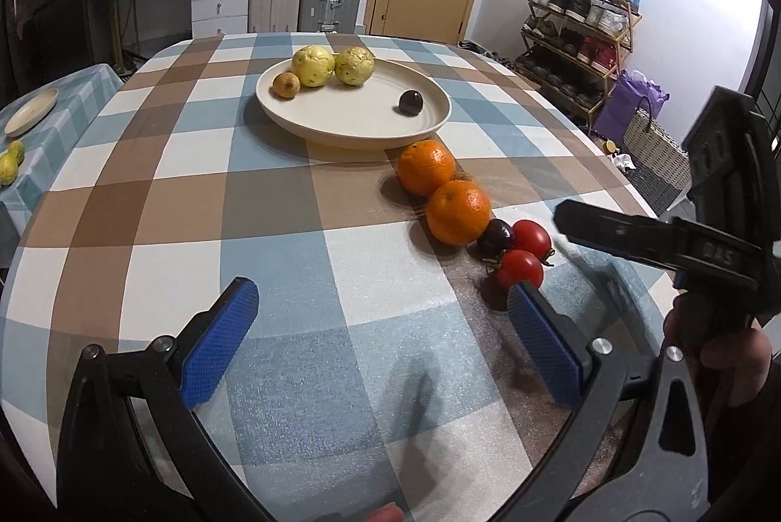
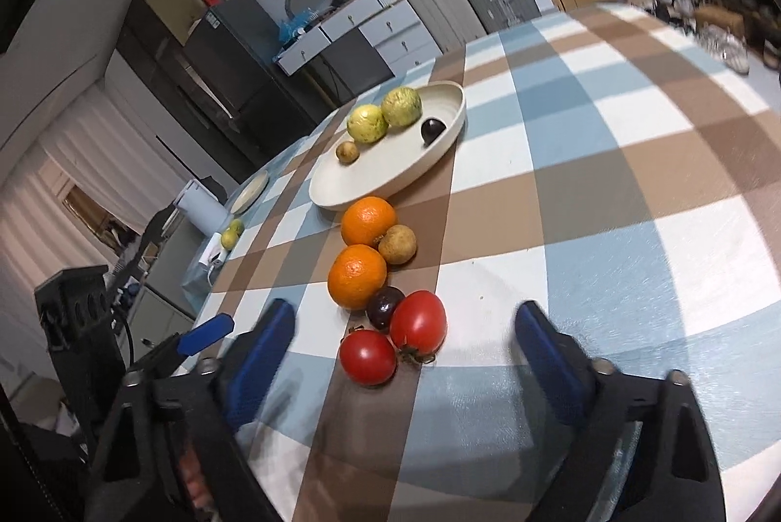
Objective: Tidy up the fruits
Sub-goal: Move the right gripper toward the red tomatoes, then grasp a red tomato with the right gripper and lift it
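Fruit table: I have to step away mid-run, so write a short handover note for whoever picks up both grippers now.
Left gripper: open, empty, low over the checked tablecloth.
Right gripper: open, empty, hovering near the two tomatoes.
Done: the cream plate holds two yellow-green fruits, one small brownish fruit and one dark plum.
Left: on the cloth beside the plate lie two oranges, a small tan fruit, a second dark plum and both tomatoes, clustered and touching. The tomatoes are the closest pick for the right gripper.
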The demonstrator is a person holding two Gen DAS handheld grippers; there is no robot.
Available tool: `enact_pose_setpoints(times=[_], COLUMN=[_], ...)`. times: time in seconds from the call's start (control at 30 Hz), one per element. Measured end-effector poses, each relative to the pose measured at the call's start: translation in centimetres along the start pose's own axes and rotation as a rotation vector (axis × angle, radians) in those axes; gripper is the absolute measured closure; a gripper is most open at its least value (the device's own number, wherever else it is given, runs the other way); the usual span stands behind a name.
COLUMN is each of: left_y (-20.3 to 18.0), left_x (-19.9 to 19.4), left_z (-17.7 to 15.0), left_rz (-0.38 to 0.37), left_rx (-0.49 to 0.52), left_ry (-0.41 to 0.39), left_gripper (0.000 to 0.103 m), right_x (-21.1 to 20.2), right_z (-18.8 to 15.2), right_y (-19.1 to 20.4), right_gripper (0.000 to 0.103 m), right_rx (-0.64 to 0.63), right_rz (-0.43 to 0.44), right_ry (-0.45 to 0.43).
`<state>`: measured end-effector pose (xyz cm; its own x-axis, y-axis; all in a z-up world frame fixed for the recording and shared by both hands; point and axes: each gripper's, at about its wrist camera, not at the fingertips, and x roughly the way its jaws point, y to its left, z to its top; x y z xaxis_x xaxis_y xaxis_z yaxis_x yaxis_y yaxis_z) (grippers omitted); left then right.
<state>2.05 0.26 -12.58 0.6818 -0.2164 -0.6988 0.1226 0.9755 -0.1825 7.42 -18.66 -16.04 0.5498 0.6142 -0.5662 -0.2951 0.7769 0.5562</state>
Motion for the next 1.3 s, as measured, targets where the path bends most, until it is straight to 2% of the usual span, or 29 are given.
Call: enact_pose_setpoints(times=[0.07, 0.13, 0.27, 0.33, 0.37, 0.43, 0.53, 0.73, 1.1, 1.3], left_y=[0.0, 0.0, 0.0, 0.0, -0.1, -0.1, -0.3, -0.8, -3.7, -5.9], left_x=[0.1, 0.2, 0.4, 0.5, 0.5, 0.7, 0.9, 1.1, 3.2, 5.1], left_z=[0.1, 0.2, 0.4, 0.4, 0.4, 0.6, 0.7, 0.9, 1.4, 1.4], left_rz=[-0.007, -0.012, -0.016, -0.016, -0.017, -0.019, -0.018, -0.025, -0.078, -0.070], left_rx=[0.000, -0.001, -0.005, -0.004, -0.002, 0.000, 0.003, 0.013, 0.065, 0.097], left_ry=[-0.001, 0.002, 0.006, 0.008, 0.009, 0.011, 0.012, 0.021, 0.087, 0.128], left_gripper=[0.001, 0.001, 0.001, 0.001, 0.001, 0.001, 0.001, 0.001, 0.001, 0.001], right_x=[0.3, 0.6, 1.1, 1.2, 1.3, 1.4, 1.6, 1.2, -2.6, -4.7], right_z=[0.1, 0.2, 0.2, 0.2, 0.2, 0.1, 0.1, 0.1, 0.5, 0.9], right_y=[-0.2, -0.2, -0.3, -0.3, -0.3, -0.3, -0.5, -0.6, -1.8, -3.1], right_gripper=[0.024, 0.034, 0.046, 0.056, 0.056, 0.070, 0.077, 0.078, 0.078, 0.078], right_rx=[0.010, 0.008, 0.007, 0.009, 0.008, 0.007, 0.010, 0.014, 0.022, 0.042], right_rz=[-0.003, 0.009, 0.013, 0.022, 0.022, 0.030, 0.024, 0.028, 0.034, 0.028], right_ry=[0.014, 0.027, 0.050, 0.053, 0.054, 0.060, 0.069, 0.055, -0.051, -0.098])
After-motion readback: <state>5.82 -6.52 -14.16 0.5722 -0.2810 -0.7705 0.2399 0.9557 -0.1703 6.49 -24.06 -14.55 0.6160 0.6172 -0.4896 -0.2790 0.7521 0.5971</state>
